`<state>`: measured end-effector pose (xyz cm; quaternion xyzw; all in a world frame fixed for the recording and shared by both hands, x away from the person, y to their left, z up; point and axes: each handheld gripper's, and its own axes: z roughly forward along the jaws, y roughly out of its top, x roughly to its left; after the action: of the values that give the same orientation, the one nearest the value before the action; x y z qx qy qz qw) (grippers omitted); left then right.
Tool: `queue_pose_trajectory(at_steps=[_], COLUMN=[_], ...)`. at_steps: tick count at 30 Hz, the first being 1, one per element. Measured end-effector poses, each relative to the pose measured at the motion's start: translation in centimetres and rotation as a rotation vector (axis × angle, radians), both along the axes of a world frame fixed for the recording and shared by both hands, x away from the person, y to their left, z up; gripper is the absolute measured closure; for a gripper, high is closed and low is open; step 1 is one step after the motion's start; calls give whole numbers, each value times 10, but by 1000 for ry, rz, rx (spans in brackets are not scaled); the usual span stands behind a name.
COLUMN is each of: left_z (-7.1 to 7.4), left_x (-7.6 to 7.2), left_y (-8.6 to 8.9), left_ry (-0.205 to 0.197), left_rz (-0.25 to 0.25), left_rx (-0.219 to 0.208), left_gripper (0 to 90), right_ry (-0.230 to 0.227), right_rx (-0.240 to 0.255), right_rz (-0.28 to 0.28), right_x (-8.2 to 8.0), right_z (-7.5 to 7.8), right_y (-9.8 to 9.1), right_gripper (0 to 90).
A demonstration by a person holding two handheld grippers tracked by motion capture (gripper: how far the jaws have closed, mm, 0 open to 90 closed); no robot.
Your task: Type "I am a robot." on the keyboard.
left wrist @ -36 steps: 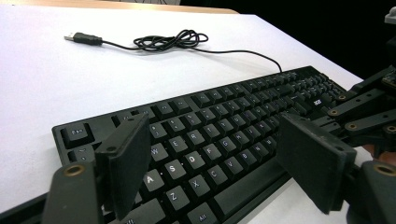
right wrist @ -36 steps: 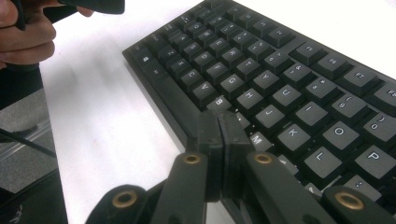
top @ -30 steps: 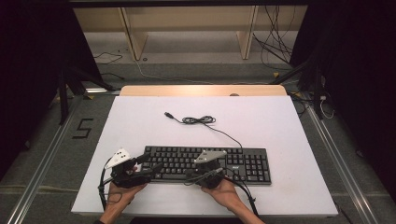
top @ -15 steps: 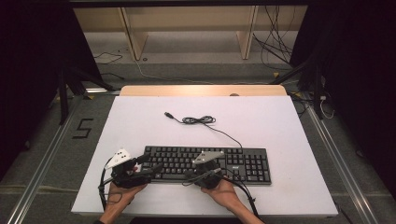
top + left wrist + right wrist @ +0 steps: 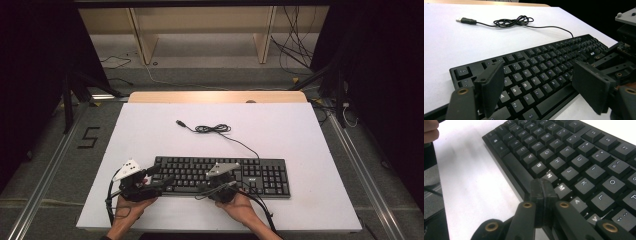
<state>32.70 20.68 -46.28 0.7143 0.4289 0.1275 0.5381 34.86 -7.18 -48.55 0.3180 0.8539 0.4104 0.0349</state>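
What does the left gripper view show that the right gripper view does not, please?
Left gripper view alone: the USB plug, the coiled cable, the keyboard's number pad end, and the left gripper with jaws wide open. Right gripper view alone: the right gripper, its jaws shut together with nothing between them, tips by the N and M keys, and the person's fingertips. Both: the black keyboard on the white table.

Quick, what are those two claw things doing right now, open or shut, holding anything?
Left gripper: open, holding nothing, jaws apart over the keyboard.
Right gripper: shut, empty, tip by the N and M keys.
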Motion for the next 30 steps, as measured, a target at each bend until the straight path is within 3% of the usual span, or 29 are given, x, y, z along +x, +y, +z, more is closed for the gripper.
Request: queue_pose_trajectory(at_steps=[7, 15, 30], left_z=[0, 0, -1], left_x=[0, 1, 3], left_y=[0, 1, 1], left_ry=[0, 1, 6], left_rz=[1, 4, 5], left_rx=[1, 0, 8], left_gripper=[254, 255, 259], right_ry=[7, -3, -7], right_rx=[10, 67, 98], right_rz=[-5, -9, -31], right_x=[0, 0, 2], right_z=[1, 8, 17], right_y=[-1, -6, -19], right_gripper=[895, 826, 600])
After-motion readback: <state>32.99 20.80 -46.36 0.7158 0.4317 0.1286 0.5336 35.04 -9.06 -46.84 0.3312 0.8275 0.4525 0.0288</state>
